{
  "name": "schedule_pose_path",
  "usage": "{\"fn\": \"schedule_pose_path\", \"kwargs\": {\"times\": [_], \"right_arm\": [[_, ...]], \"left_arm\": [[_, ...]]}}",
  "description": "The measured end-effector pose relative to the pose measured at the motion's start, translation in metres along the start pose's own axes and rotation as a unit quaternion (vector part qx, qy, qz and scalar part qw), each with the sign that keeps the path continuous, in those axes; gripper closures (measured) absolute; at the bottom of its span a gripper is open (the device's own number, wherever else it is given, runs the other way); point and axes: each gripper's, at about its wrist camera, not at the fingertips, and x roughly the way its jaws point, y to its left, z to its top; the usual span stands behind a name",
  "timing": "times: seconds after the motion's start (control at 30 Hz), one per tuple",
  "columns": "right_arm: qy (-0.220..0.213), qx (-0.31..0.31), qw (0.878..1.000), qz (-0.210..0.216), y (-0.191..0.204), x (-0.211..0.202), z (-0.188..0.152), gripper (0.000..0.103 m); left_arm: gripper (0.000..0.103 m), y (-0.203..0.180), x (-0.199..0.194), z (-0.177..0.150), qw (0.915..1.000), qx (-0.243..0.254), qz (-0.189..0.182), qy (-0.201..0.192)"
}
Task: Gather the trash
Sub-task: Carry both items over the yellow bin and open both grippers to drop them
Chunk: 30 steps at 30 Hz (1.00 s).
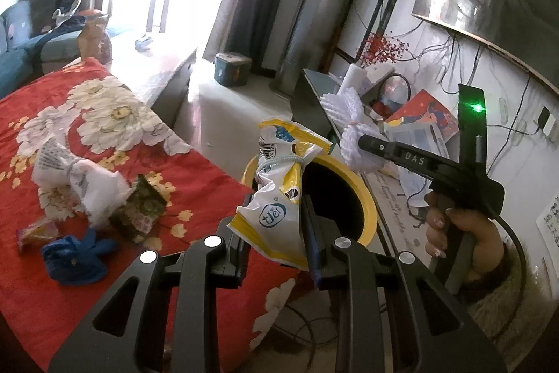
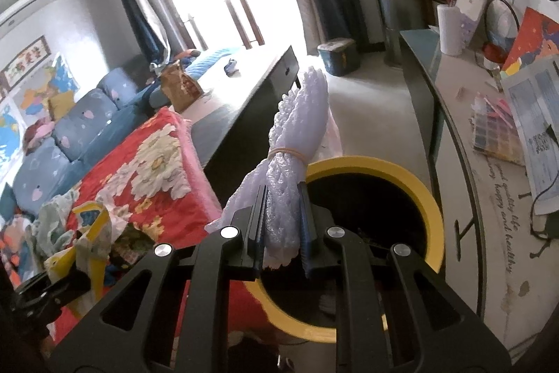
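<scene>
A crumpled yellow-and-white wrapper [image 1: 276,198] is clamped between the left gripper [image 1: 276,226] fingers, and a banded white foam bundle [image 2: 290,170] is pinched by the right gripper [image 2: 283,233]; both are held just before the yellow-rimmed bin [image 2: 429,198], presumably for dropping.

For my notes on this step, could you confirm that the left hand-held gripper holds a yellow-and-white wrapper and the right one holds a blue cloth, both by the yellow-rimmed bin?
Not quite: the right hand-held gripper holds a white foam net bundle, as the right wrist view shows. The left hand-held gripper does hold the wrapper, both by the bin.
</scene>
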Motion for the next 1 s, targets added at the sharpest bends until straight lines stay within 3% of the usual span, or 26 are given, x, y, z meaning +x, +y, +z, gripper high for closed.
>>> {"fn": "schedule_pose_path", "kwargs": {"times": [0.67, 1.0], "right_arm": [[0.022, 0.041, 0.999, -0.023, -0.052, 0.015, -0.006, 0.092], [0.044, 0.034, 0.998, -0.026, -0.062, 0.024, -0.012, 0.091]], "left_arm": [[0.078, -0.027, 0.051, -0.001, 0.9994, -0.001, -0.013, 0.03], [0.078, -0.034, 0.085, -0.006, 0.9983, 0.0, -0.01, 0.057]]}}
